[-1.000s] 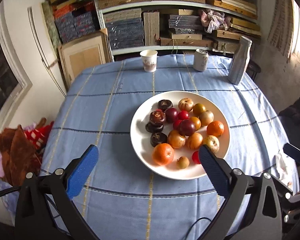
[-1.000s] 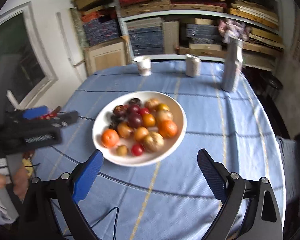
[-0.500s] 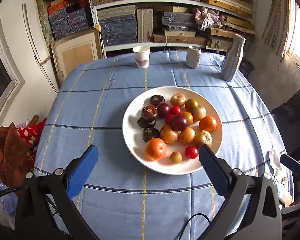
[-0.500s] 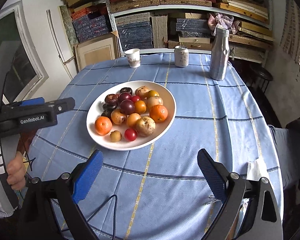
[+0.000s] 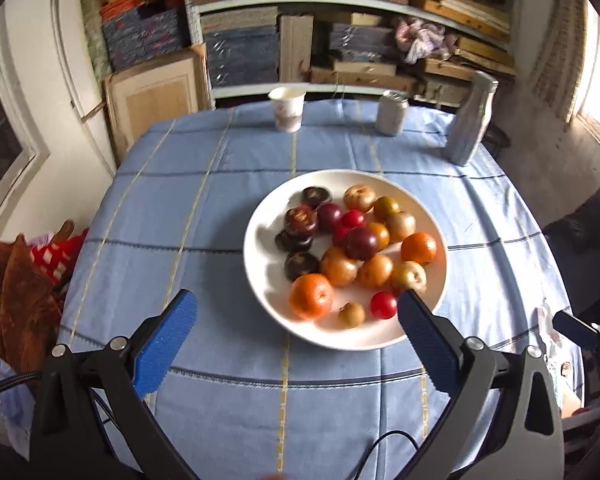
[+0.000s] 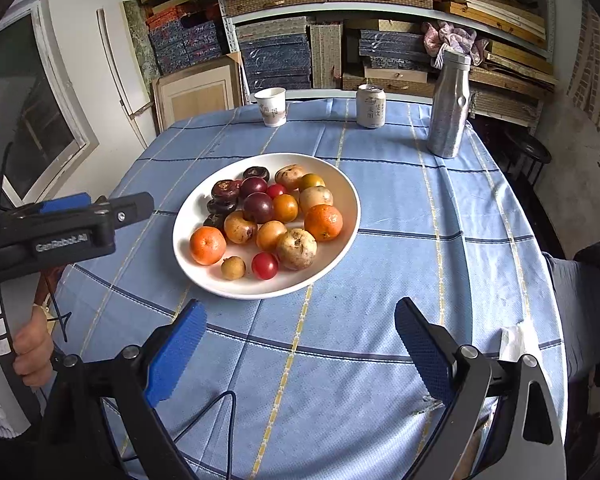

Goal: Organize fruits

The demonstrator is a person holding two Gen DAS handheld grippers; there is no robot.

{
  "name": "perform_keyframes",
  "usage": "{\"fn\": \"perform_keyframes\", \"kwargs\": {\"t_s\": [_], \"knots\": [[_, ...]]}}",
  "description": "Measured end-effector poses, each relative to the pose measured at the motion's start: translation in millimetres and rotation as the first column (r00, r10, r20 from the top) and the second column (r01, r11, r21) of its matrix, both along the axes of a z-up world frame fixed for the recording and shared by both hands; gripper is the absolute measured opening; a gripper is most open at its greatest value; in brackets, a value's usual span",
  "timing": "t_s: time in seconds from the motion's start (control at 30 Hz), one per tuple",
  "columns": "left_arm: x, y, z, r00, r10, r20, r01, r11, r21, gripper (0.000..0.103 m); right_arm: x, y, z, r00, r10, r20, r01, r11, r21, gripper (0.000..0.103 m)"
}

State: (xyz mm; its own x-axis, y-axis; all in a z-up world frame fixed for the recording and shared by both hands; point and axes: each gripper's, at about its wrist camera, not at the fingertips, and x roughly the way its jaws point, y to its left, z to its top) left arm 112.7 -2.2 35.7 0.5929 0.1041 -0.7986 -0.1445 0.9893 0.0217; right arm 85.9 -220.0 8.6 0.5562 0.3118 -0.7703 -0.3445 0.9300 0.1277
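Note:
A white plate sits mid-table on a blue cloth, piled with several fruits: oranges, dark mangosteens, plums, red cherry tomatoes and brownish pears. My left gripper hovers open over the plate's near edge, nothing between its blue pads. My right gripper stands open above bare cloth just in front of the plate. The left gripper's body, held by a hand, shows at the left of the right wrist view.
At the table's far edge stand a paper cup, a drink can and a metal bottle. Shelves of stacked boxes fill the wall behind. A crumpled tissue lies at the right edge; a cable trails below.
Both grippers have pulled back and steadied; the plate has drifted slightly in each view. Both stay open and hold nothing. The fruits have not moved.

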Motion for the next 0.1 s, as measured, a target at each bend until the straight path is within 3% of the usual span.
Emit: {"fn": "perform_keyframes", "kwargs": {"t_s": [0.1], "knots": [[1.1, 2.2, -5.0, 1.0, 0.01, -0.018, -0.01, 1.0, 0.008, 0.098, 0.9, 0.8, -0.5, 1.0, 0.004, -0.002, -0.004, 1.0, 0.001, 0.096]]}}
